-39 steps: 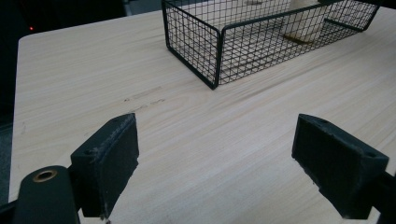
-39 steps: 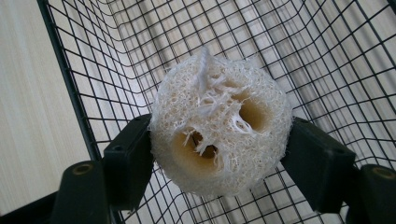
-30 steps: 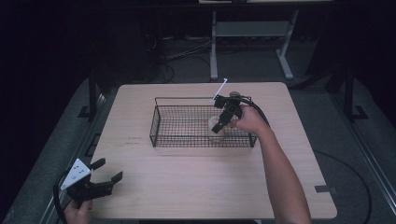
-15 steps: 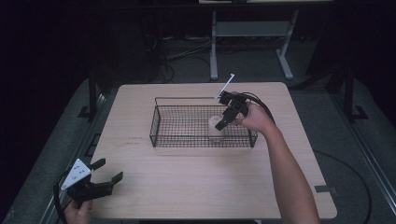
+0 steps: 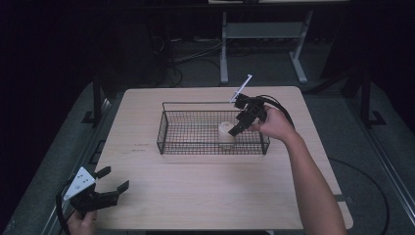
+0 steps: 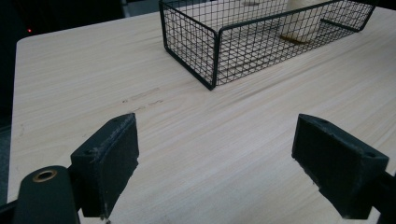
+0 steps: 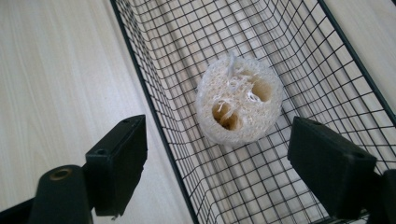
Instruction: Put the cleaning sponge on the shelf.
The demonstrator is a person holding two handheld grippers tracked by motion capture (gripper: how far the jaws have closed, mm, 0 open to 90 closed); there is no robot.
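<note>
A pale loofah piece [image 5: 226,133] [image 7: 239,100] stands on end inside the black wire basket [image 5: 195,146] [image 7: 154,112], toward its right half. My right gripper [image 5: 238,126] [image 7: 233,168] hovers just above and beside it, pointing down. It is open: its jaws have just opened wide and then closed in a little, with nothing between them. My left gripper [image 5: 115,178] [image 6: 215,168] rests at the table's near left corner, open and empty. In its view the basket [image 6: 215,51] and the loofah [image 6: 301,23] lie farther off.
The basket sits mid-table on the light wooden tabletop [image 5: 220,196], with bare wood all around it. Beyond the far edge stand a metal desk frame [image 5: 224,54] and cables on the dark floor.
The right gripper has lifted up and back off the loofah with its jaws wider, and the loofah stays in the basket. The left gripper has not moved.
</note>
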